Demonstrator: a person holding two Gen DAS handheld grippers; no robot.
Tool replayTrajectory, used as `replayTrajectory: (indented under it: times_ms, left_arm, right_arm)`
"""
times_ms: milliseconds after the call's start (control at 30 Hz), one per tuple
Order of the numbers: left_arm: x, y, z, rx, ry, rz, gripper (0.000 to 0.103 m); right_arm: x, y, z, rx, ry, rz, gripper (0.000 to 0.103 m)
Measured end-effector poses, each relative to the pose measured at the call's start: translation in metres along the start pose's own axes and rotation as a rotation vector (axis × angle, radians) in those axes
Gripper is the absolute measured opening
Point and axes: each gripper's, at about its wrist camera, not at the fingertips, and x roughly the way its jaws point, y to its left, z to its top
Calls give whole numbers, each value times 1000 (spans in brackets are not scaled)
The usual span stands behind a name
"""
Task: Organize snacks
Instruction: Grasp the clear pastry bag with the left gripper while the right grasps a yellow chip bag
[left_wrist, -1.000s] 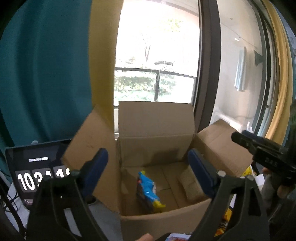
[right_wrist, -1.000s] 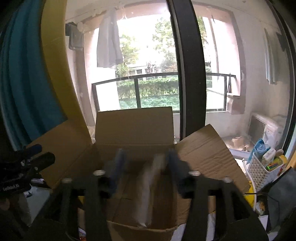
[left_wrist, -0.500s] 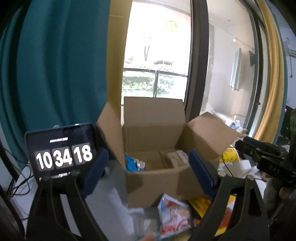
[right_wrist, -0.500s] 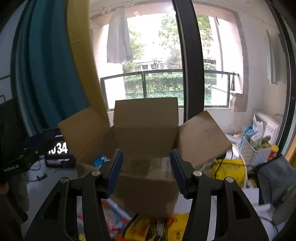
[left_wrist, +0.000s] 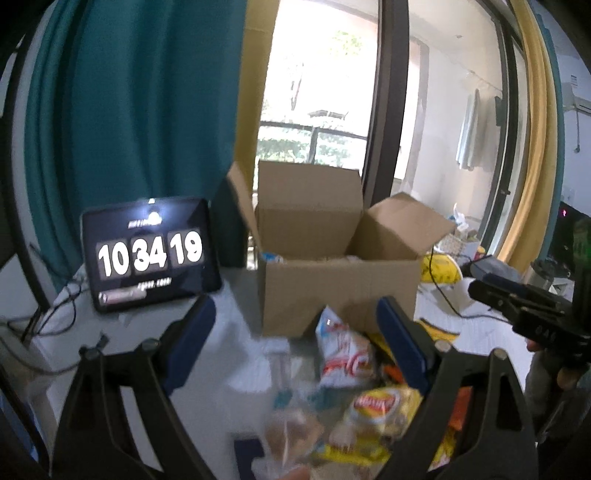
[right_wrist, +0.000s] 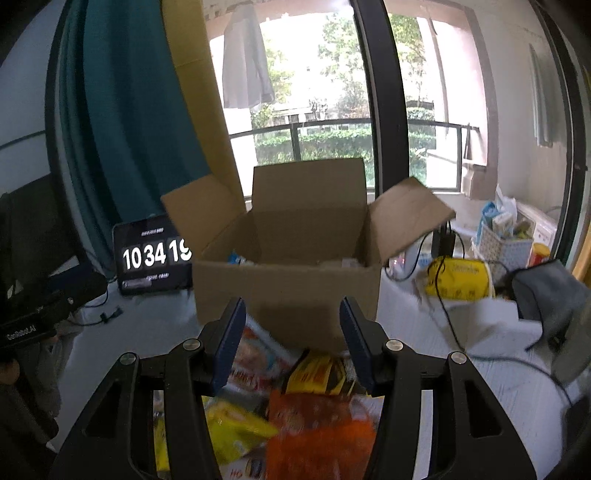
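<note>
Window light and a balcony rail sit behind the cardboard box (right_wrist: 288, 273), taken here as the landmark; a white tabletop (left_wrist: 236, 317) carries everything.

Left of box: tablet clock (left_wrist: 149, 254) leaning upright, reading 10 34 19, close beside the box's left flap. Teal curtain (left_wrist: 129, 110) behind it.

Box: flaps open, two items just visible over the front wall, one blue at the left inner side, one pale at the right. Contents otherwise hidden.

In front of box: loose snack pile. From the left wrist view, a white-and-red packet (left_wrist: 345, 354) leans against the box's front wall, a yellow chip bag (left_wrist: 376, 410) lies nearer the camera. From the right wrist view, an orange bag (right_wrist: 317, 424) lies nearest, a yellow-black packet (right_wrist: 317, 373) between it and the box. All blurred; long axes cannot be told.

Right of box: yellow pouch (right_wrist: 458, 277) with a black cable across it, white basket (right_wrist: 506, 243) beyond.

Left gripper (left_wrist: 295, 336): jaws wide apart, nothing between them. Right gripper (right_wrist: 291, 332): jaws apart, empty.

Judgement: next pick comes from the pile. It lies below and ahead of both jaw pairs, between grippers and box. Orange bag sits centred under the right gripper; white-and-red packet falls inside the left gripper's span, right of centre. Either reaches; each needs a downward tilt first.
</note>
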Motion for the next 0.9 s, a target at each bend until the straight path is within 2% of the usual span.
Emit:
replayTrajectory:
  times_ms: [367,533,600,900]
  left_arm:
    - [-13,13,-53,-27,77,10,90]
    - [-13,23,-70,-25,103,10,90]
    - [-11,28,-75,-26,116,6,90]
    - [13,27,-86,13,174,-63,90]
  right_arm:
    - [-4,23,-40,12,70,40,56]
    - [1,34,-54,44,105,75,71]
    - [4,39,-58,55,115,85,83]
    - [32,58,-76,80,234,89,86]
